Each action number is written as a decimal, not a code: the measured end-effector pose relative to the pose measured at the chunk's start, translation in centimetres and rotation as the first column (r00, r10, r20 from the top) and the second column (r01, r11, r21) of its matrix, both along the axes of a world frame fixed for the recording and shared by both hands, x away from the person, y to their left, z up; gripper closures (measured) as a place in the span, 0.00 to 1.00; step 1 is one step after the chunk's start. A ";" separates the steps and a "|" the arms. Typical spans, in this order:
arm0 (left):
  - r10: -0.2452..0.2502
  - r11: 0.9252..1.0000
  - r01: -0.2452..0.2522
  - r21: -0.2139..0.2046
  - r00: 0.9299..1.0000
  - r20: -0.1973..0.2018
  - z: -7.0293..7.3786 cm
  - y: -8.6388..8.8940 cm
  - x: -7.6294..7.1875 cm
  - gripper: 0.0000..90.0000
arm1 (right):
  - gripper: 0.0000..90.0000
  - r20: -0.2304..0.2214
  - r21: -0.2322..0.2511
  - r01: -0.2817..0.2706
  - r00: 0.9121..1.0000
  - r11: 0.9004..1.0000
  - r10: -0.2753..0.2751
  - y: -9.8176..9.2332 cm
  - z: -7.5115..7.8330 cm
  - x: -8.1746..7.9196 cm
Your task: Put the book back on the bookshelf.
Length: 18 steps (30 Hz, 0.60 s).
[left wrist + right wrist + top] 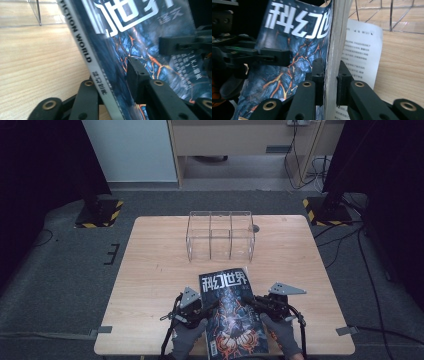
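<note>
Both grippers are gripping the magazine (231,312) at the table's (150,270) near edge: the left gripper (112,85) is pinching its spine side, the right gripper (329,82) its page edge. Loose pages could be fanning out and slipping. The clear organizer (220,236) is standing well apart, with bare wood between.

Both grippers (210,309) (248,301) on mag (231,315).
</note>
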State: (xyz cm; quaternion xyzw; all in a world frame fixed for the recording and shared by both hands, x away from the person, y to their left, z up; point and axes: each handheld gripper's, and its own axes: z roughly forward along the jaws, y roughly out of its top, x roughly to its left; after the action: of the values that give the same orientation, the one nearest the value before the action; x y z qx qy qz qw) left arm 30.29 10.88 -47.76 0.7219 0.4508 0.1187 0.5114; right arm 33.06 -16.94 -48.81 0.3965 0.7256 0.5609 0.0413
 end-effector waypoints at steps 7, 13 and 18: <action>-0.003 1.000 0.003 0.001 0.999 0.044 1.4 -0.1 0.2 0.85 | 0.88 -0.004 0.024 0.006 1.000 1.000 -0.006 0.0 0.3 0.7; -0.001 1.000 0.001 -0.003 0.996 0.087 2.8 -0.4 0.6 0.88 | 0.85 0.004 0.038 0.021 1.000 0.999 -0.021 -0.1 0.9 1.6; 0.002 1.000 -0.001 -0.005 0.993 0.116 3.6 -0.6 0.8 0.89 | 0.83 0.008 0.050 0.032 0.999 0.998 -0.033 -0.1 1.4 2.4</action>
State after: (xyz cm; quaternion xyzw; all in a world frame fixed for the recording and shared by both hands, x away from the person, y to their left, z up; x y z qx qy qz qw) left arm 31.04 10.27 -44.13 0.7124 0.4211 0.1597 0.5382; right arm 35.48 -17.04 -47.43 0.4067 0.7046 0.5799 0.0437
